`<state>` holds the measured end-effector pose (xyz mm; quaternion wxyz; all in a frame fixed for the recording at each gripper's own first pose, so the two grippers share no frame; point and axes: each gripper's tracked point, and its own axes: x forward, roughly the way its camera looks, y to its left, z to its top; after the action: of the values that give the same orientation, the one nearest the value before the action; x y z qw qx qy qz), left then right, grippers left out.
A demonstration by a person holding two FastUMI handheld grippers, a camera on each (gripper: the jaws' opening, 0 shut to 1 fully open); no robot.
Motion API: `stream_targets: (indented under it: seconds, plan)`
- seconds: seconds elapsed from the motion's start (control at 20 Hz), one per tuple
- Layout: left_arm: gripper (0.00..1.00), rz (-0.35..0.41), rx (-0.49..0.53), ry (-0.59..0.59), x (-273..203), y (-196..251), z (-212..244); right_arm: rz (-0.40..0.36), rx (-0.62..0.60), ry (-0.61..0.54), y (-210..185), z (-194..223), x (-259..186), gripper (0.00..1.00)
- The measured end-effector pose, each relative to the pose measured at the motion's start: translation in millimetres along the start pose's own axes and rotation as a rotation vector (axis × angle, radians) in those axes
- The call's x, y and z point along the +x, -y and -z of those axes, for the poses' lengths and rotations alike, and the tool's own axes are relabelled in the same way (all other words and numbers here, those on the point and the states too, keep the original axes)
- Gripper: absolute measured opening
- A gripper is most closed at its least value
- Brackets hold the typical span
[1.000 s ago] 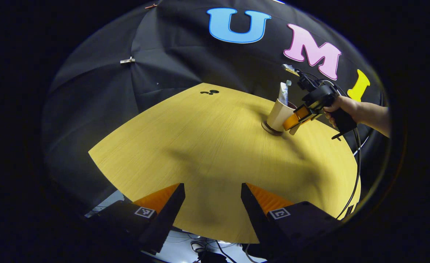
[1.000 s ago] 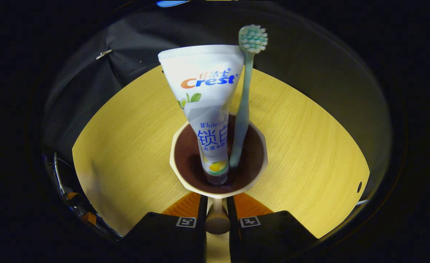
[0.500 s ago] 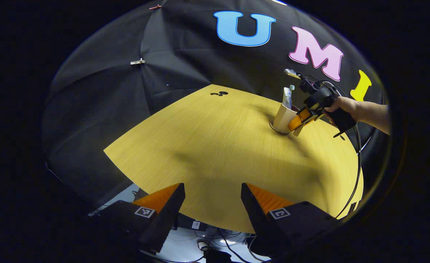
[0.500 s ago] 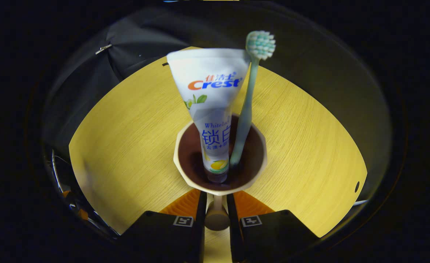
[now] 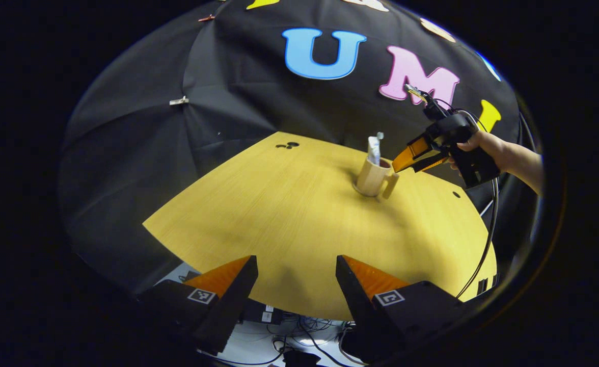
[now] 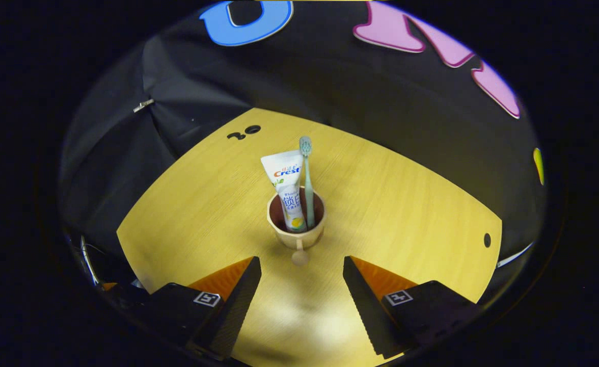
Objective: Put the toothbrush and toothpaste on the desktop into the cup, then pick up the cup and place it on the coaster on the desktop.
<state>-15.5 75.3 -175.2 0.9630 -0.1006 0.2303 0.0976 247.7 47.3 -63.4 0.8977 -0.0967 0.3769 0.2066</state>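
The right gripper (image 6: 302, 265) is held above the bench (image 6: 406, 204) just short of the cup (image 6: 296, 224), its jaws spread wide and empty, the cup's handle pointing into the gap between them. The left gripper (image 5: 297, 270) is held over the near bench edge, jaws likewise wide apart and empty. The cup is set upright on the bench, well apart from the left gripper, and the toothpaste (image 6: 285, 183) and toothbrush (image 6: 307, 178) are stood upright inside it.

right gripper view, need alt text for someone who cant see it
A beige cup stands on the yellow wooden table, holding an upright toothpaste tube and a pale green toothbrush. Its handle points toward the right gripper, which is open and clear of the cup.
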Motion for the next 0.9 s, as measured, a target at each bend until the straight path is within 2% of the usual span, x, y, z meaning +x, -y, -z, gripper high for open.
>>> stream_targets:
  seconds: [0.3, 0.55, 0.9]
  plan:
    - [0.98, 0.117, 0.072, 0.112, -31, 46, -38, 0.092, 0.104, 0.186, 12, 34, -112, 0.99]
    - [0.98, 0.179, 0.142, 0.251, -76, 72, -75, 0.18, 0.178, 0.347, 15, 74, -204, 0.99]
    - [0.98, 0.281, 0.175, 0.388, -129, 115, -116, 0.298, 0.294, 0.535, 1, 130, -299, 0.99]
